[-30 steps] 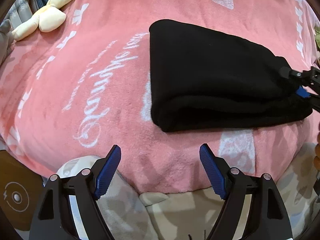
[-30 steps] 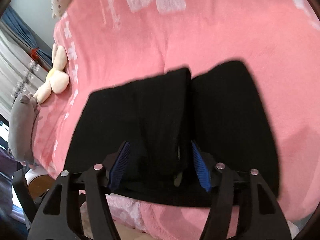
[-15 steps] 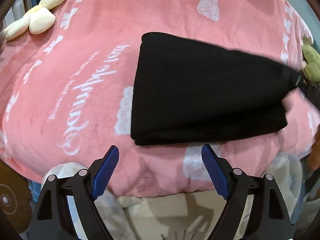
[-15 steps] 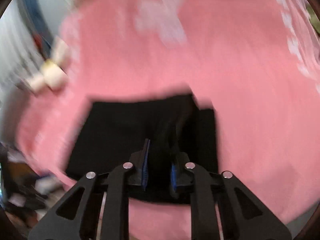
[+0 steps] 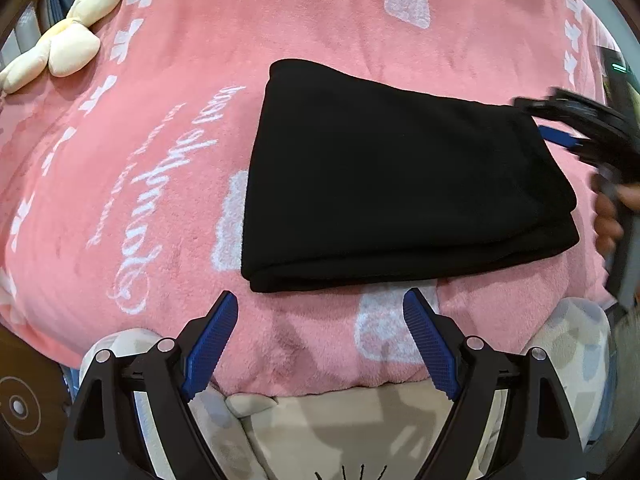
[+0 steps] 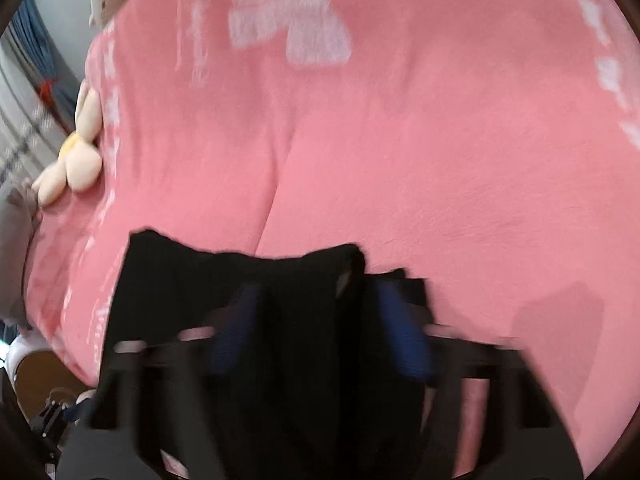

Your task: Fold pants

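The black pants (image 5: 400, 184) lie folded into a thick stack on the pink blanket (image 5: 160, 160). My left gripper (image 5: 320, 340) is open and empty, just in front of the stack's near edge. My right gripper (image 5: 560, 136) shows blurred at the stack's right end in the left wrist view. In the right wrist view the right gripper (image 6: 320, 328) is blurred, its blue fingers (image 6: 396, 328) stand apart over the pants (image 6: 224, 292), with a fold of black cloth between them.
A cream plush toy (image 5: 68, 48) lies at the blanket's far left, also in the right wrist view (image 6: 76, 164). A patterned beige sheet (image 5: 360, 420) hangs at the bed's near edge below my left gripper.
The right gripper closed on the pants' end half a second ago and now stands apart again. The pants stack has been drawn flatter. The left gripper stayed open.
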Demonstrator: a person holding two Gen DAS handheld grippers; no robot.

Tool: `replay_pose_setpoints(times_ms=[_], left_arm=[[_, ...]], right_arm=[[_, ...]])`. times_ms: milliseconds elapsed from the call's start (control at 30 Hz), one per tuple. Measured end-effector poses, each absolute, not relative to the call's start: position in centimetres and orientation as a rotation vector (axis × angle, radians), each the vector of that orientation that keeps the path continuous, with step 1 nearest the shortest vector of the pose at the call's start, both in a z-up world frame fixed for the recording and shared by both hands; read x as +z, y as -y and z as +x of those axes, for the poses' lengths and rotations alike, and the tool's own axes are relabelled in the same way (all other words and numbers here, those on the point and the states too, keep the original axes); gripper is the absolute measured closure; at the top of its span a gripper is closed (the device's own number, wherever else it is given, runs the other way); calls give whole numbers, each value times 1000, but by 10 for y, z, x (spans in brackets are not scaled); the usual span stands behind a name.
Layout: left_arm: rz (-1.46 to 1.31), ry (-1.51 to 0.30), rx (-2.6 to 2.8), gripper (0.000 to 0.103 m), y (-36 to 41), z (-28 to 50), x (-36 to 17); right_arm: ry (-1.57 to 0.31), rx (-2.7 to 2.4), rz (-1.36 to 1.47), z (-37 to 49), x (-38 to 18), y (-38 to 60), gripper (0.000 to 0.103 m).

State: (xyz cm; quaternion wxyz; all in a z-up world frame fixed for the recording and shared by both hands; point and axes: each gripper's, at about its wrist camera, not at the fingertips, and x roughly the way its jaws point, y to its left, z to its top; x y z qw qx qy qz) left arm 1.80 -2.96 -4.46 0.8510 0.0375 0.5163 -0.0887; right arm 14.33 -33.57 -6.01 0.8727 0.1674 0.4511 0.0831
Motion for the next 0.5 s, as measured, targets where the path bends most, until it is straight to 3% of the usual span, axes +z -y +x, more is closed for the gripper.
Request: replay_pose_setpoints(times_ms=[67,200,300,433,500], left_arm=[[80,-1094,-186,21,31,19,-46],[96,-1106,-180,21,31,24,-52],[102,-1116,-177,21,33,27,-56],[119,-1134,-164,21,34,30,-62],[117,-1130,-154,21,31,29,-61]], right_arm=[[-902,170,299,140,-50,328,99],[-788,150,303,110,-23,335,99],[-885,79,191,112,-56,332,82],[-850,85,235,83,-46,326,79],[-829,95,297,62,-40,330,64]])
